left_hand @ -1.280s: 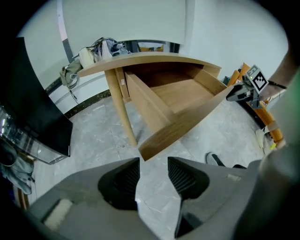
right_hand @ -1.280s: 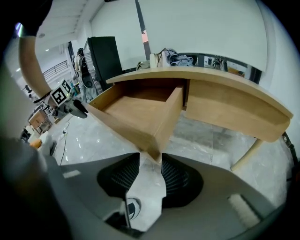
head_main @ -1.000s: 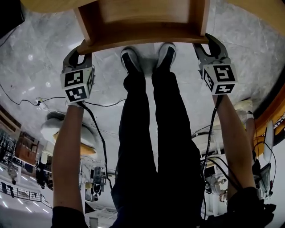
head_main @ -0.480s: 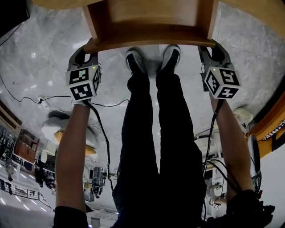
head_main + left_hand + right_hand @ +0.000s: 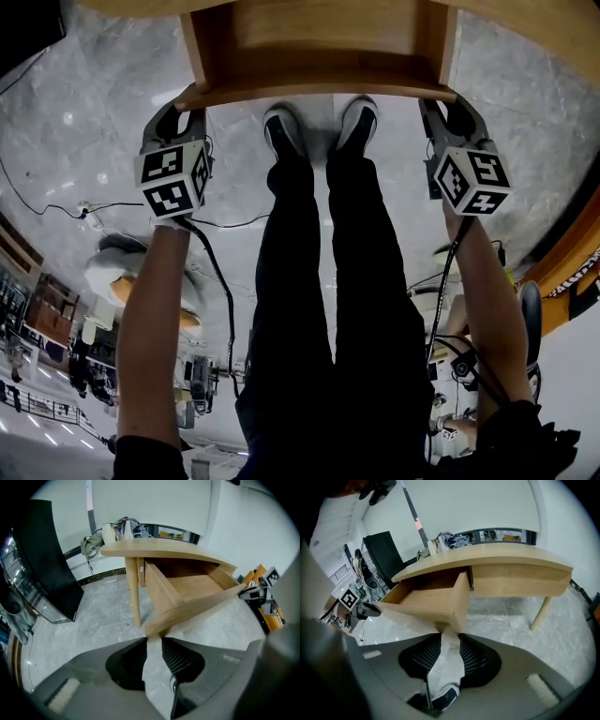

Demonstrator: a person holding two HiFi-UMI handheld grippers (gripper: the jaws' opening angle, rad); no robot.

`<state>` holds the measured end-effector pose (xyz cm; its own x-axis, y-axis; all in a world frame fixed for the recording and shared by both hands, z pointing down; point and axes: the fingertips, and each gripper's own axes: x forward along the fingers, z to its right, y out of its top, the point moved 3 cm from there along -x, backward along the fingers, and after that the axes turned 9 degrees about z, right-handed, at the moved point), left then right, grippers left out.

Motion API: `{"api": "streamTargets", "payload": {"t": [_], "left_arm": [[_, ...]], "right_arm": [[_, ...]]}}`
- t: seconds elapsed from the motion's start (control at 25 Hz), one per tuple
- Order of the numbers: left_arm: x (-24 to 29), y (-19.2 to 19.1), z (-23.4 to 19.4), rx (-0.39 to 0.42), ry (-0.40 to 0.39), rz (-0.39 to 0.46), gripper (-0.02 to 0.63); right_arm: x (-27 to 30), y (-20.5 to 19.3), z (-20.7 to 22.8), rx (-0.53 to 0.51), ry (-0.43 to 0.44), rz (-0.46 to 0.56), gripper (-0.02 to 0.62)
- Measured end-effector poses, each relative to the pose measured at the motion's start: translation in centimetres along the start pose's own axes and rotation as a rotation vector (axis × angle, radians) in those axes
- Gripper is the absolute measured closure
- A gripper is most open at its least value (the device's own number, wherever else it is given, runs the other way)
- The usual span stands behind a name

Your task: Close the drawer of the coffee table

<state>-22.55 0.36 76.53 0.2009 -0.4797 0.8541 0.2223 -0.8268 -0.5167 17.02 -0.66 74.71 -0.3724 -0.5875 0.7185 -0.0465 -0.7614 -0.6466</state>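
Observation:
The wooden drawer (image 5: 319, 56) stands pulled out from under the coffee table top (image 5: 159, 552), and its inside looks bare. My left gripper (image 5: 183, 105) sits at the left end of the drawer front (image 5: 319, 86). In the left gripper view the panel's corner (image 5: 154, 629) lies between the tips of that gripper (image 5: 153, 641). My right gripper (image 5: 441, 101) is at the front's right end, with the corner (image 5: 451, 623) between its tips (image 5: 450, 637). Both pairs of jaws have just been closing, with the wood between them.
The person's legs and shoes (image 5: 319, 127) stand on the marble floor right under the drawer front. A table leg (image 5: 135, 597) is left of the drawer, another leg (image 5: 540, 611) at the right. A black panel (image 5: 47, 564) stands left. Cables (image 5: 56, 211) cross the floor.
Both grippers stay at the drawer front's two ends, and their marker cubes have rolled a little. The drawer stands out as far as before.

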Motion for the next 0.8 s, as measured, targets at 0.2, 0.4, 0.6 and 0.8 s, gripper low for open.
{"api": "streamTargets", "payload": {"t": [0.2,0.4,0.6,0.8], "left_arm": [[0.2,1.3,-0.5,-0.045,0.025,0.012,0.498],[1.0,2.1,-0.6,-0.032,0.014,0.037,0.497],[1.3,2.2,-0.4,-0.047,0.008,0.061,0.497],[1.4,3.1,-0.6,-0.066,0.023,0.063,0.497]], "right_arm": [[0.4,1.4,0.0,0.006,-0.004,-0.002,0.469],[1.6,2.5,0.9,0.02,-0.012,0.018,0.469],[2.0,2.9,1.4,0.039,-0.007,0.042,0.469],[2.2,3.9,1.6,0.039,-0.003,0.047,0.469]]}}
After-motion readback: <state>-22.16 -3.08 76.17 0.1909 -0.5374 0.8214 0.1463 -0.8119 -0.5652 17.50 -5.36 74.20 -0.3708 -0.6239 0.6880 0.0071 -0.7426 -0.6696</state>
